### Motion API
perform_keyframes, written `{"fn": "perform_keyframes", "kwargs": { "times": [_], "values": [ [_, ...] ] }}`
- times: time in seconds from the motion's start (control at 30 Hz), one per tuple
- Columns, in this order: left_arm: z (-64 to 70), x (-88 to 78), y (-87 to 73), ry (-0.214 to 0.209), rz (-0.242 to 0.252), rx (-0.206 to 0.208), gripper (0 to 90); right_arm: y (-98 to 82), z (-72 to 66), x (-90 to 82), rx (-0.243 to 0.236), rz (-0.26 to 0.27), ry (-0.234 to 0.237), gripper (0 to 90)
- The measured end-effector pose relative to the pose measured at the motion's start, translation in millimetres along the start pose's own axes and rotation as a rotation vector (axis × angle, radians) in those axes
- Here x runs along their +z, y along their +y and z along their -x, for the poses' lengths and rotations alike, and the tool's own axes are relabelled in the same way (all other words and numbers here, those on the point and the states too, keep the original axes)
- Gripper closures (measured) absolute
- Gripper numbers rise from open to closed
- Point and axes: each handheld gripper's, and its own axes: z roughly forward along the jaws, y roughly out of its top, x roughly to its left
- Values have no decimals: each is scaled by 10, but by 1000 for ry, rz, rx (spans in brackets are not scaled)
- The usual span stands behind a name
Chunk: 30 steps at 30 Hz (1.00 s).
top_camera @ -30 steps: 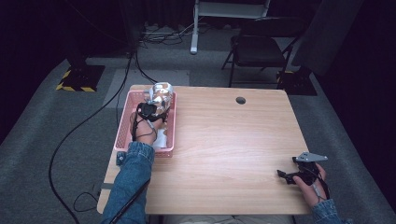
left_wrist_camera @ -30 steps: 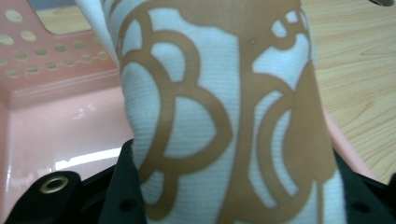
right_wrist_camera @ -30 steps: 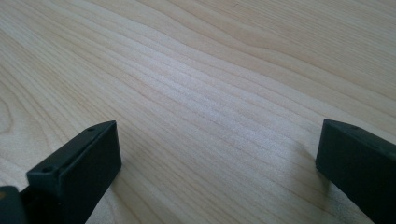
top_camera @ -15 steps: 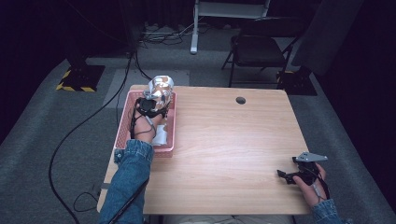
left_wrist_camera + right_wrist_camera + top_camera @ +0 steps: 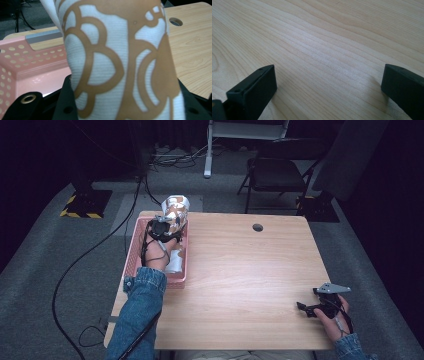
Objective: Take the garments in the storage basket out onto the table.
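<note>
The left gripper [image 5: 167,224] is clamping a white ribbed-knit cloth printed with tan-orange loops [image 5: 120,62], holding it above the far end of the pink perforated plastic basket [image 5: 134,256], which is sitting toward nine o'clock on the light wooden table [image 5: 245,270]. In the left gripper view the cloth is bunching between the black jaws and hiding the pads, so how deep the bite goes cannot be told. That is probably the main risk: if only a fold is being pinched, the knit may be slipping free as it swings out, dropping back into the basket or over its rim. A trailing end, hidden below the hand in the high view, could also be dragging on the basket wall and tugging the light basket toward the table's nine-o'clock edge, where it is already sitting close. More pale fabric [image 5: 175,264] is lying in the basket near the wrist and may be catching on the lifted piece. The right gripper [image 5: 306,309] is resting near four o'clock with its jaws standing wide apart over bare wood, well apart from the cloth, so it is giving no support should the grip be failing.
</note>
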Motion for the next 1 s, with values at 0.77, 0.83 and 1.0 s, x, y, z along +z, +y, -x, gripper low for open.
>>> {"fn": "perform_keyframes", "kwargs": {
  "times": [0.77,0.83,1.0],
  "values": [
    [343,32,175,-82,28,27,579,4,2,4,2,1,0,0],
    [376,42,189,-86,30,24,579,4,2,4,2,1,0,0],
    [453,58,230,-100,35,34,578,4,2,5,2,1,0,0]
  ]
}}
